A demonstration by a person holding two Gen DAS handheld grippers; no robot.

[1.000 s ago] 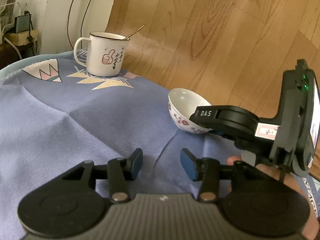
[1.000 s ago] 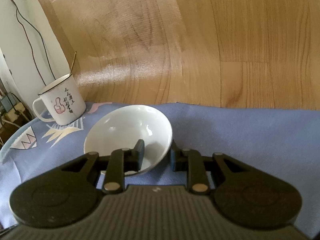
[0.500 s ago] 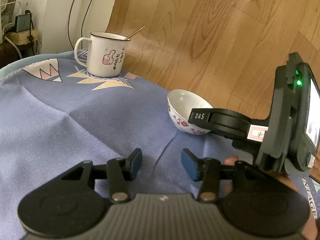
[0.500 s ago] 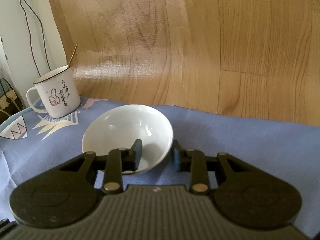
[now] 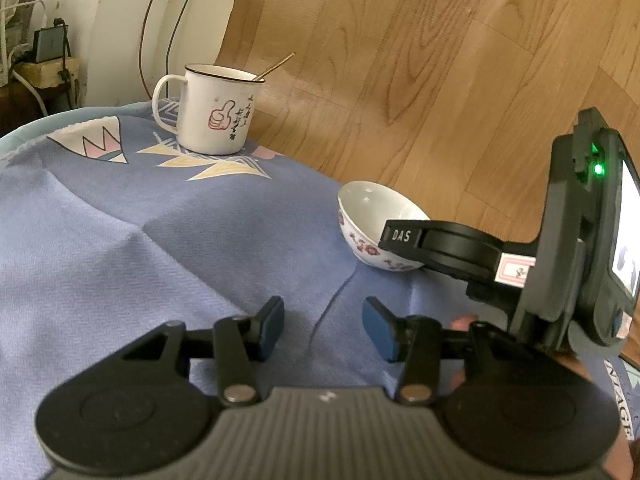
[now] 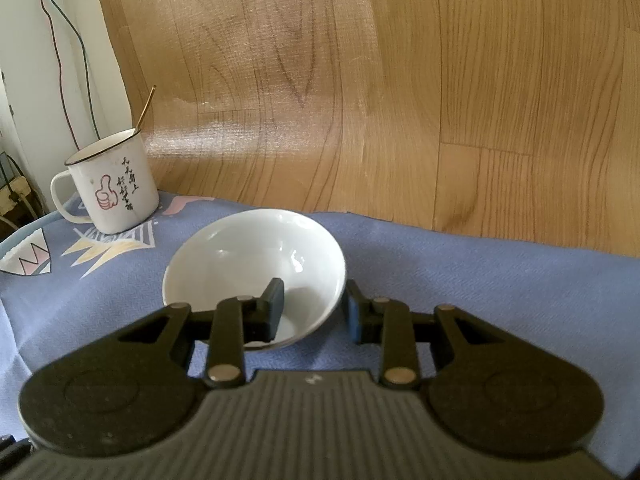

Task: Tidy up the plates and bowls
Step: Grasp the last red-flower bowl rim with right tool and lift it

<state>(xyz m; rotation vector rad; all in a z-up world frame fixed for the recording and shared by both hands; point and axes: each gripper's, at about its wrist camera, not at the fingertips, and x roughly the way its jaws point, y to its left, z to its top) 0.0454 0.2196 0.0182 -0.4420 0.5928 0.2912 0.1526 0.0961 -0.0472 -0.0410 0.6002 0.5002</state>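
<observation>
"DAS" label (image 5: 401,235) on right tool (image 5: 460,246)

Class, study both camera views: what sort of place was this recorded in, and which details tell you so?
Probably a room in someone's home. A table draped in a blue patterned cloth holds an enamel mug with a spoon in it and a white bowl, above a wood-look floor, with cables hanging down the wall.

A broad stretch of the blue tablecloth (image 5: 168,240) lay bare ahead of the left gripper (image 5: 323,330), giving open passage. At the far edge stood a white mug (image 5: 216,110) with a spoon handle (image 5: 276,66) jutting out. To the right, the bowl (image 5: 372,220) and the right gripper (image 6: 312,308) straddling its near rim blocked that side, close to the table's edge.
</observation>
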